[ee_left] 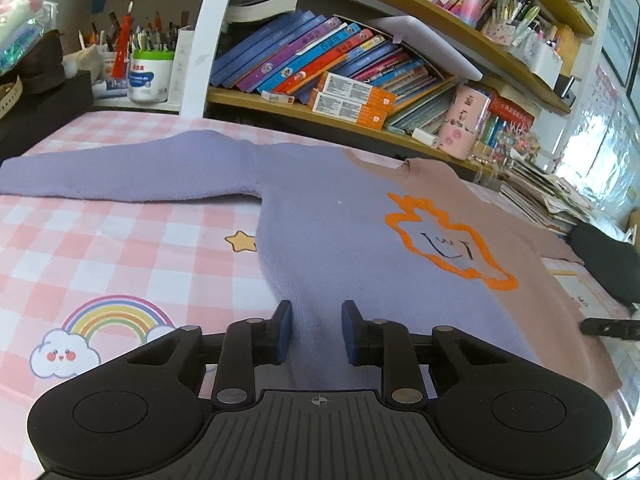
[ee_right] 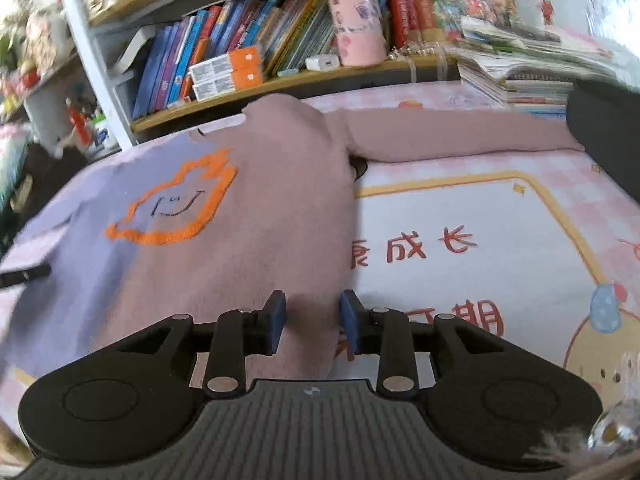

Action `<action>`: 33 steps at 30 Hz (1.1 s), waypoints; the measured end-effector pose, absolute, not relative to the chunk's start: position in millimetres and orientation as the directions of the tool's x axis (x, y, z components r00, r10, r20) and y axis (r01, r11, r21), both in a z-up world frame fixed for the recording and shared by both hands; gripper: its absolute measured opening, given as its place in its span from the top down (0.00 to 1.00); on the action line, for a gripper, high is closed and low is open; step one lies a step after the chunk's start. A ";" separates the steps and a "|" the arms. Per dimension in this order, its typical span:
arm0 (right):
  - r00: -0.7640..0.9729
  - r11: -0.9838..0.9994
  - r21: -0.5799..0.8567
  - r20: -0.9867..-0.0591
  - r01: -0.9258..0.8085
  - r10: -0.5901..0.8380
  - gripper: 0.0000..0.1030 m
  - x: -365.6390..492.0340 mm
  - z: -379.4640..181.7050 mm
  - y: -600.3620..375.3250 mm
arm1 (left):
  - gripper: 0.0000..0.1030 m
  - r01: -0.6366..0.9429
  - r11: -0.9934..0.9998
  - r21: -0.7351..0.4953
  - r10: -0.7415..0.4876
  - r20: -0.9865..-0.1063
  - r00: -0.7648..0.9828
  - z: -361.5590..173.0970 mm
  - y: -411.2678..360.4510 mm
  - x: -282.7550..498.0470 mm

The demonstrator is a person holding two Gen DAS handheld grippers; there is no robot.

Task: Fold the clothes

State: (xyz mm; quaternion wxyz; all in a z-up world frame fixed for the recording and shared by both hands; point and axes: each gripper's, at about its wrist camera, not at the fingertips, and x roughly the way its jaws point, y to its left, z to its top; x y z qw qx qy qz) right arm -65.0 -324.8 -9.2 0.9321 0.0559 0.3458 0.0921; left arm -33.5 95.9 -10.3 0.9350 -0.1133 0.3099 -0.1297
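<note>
A two-tone sweater lies flat, front up, on the pink checked cloth: lavender half (ee_left: 328,216) with its sleeve (ee_left: 120,176) stretched out left, dusty-pink half (ee_right: 272,208) with its sleeve (ee_right: 452,136) stretched out right. An orange outline figure (ee_left: 448,244) sits on the chest. My left gripper (ee_left: 317,332) is at the lavender hem, where a ridge of knit fills the gap between the blue pads (ee_left: 285,332). At the pink hem corner, my right gripper (ee_right: 313,322) has its pads (ee_right: 277,322) apart with fabric lying loosely between them.
Bookshelves (ee_left: 360,68) full of books and boxes stand right behind the sweater. A pink cylinder (ee_right: 358,24) and a stack of magazines (ee_right: 528,64) sit at the back right. A dark object (ee_right: 604,136) rests at the pink sleeve's end. Printed cloth (ee_right: 460,240) shows to the right.
</note>
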 end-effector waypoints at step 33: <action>0.796 0.981 0.079 -0.576 -0.175 0.189 0.87 -55.9 -20.1 -305.5 | 0.95 0.136 0.947 -0.293 -0.284 -0.558 0.780 -8.7 104.6 -35.9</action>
